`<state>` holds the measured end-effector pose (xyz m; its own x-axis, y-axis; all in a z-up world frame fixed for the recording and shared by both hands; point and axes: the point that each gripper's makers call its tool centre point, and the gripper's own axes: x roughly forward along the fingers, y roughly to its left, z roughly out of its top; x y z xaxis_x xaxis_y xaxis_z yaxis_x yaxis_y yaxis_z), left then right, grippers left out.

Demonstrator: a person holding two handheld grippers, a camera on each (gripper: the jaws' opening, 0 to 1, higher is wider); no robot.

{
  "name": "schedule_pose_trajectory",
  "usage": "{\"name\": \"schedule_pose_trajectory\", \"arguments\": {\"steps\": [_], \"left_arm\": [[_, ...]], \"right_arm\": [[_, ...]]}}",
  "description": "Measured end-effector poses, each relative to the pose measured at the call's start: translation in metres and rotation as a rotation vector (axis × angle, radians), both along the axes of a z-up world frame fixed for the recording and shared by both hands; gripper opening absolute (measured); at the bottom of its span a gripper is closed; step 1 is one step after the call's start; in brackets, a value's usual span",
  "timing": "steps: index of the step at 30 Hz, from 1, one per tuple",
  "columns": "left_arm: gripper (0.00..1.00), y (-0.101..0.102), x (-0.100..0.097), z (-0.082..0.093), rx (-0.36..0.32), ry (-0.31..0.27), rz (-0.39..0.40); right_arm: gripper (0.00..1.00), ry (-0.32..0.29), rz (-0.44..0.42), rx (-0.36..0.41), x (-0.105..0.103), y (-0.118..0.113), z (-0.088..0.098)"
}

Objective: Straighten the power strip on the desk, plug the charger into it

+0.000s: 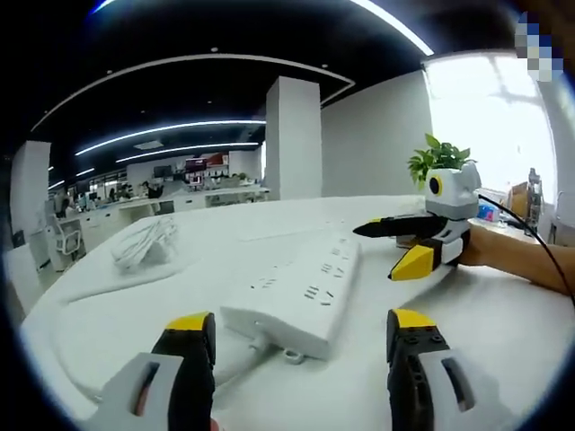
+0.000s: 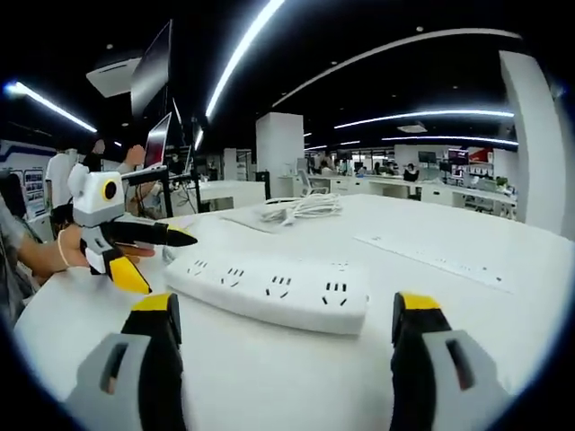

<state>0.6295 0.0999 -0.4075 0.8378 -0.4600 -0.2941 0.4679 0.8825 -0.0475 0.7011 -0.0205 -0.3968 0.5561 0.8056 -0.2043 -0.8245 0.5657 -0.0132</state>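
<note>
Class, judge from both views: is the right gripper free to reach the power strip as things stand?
Probably yes. The right gripper is open, the power strip lies just ahead on bare desk, and nothing sits between.

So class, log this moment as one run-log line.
left claw: open, empty | right claw: open, empty | power strip: on desk, ungripped | charger cable bundle: apart

No legible text or labels anywhere.
</note>
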Motion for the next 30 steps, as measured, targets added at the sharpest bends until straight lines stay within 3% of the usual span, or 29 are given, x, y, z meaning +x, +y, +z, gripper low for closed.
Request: {"name": "schedule_pose_trajectory", "arguments": {"steps": [11,20,30], "left_arm": [[0.71,-0.005,0.000,-0.003,0.017,-0.001,-0.029],[0.68,-0.006,0.000,-0.009,0.081,0.002,-0.040],[0.68,-0.007,-0.002,-0.009,0.014,0.036,-0.042]], "right_arm": [[0.97,0.043,0.042,-0.024,-0.006,0.008,-0.008],[0.94,0.054,0.040,-0.030,-0.009,0.009,-0.011],[0.91,0.052,0.040,-0.030,-0.008,0.009,-0.012]]}}
